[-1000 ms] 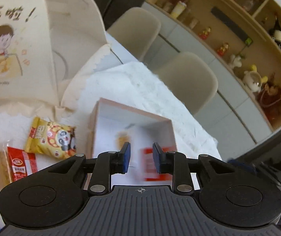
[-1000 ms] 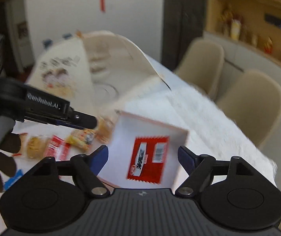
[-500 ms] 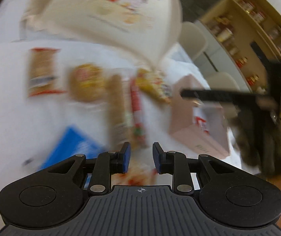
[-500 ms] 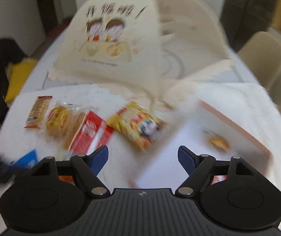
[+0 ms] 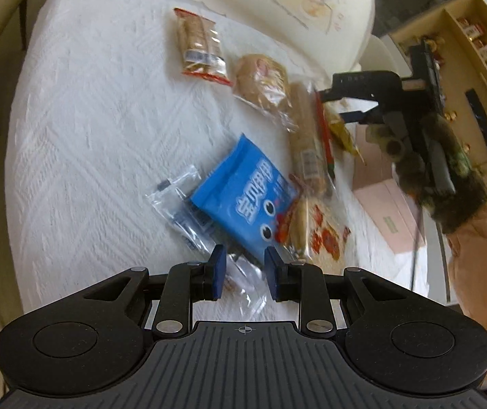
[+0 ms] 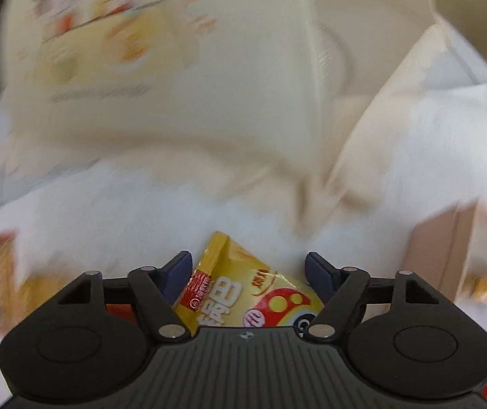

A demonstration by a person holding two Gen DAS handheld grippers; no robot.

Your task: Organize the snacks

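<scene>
Most snacks still lie on the bench [image 5: 83, 126], so much is left. From the left: the left tool [image 5: 241, 269] is spread a little, empty, over the blue packet [image 5: 243, 197]. A second ago it looked into the pink box [image 5: 390, 204]. The right tool [image 6: 247, 274] is closing around the yellow packet [image 6: 243, 293], not yet pinching; earlier it was over the box too.

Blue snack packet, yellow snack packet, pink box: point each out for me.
blue snack packet [image 5: 240, 201], left wrist view, middle of its printed face.
yellow snack packet [image 6: 243, 293], right wrist view, its printed front.
pink box [image 5: 384, 206], left wrist view, its outer side wall.
</scene>
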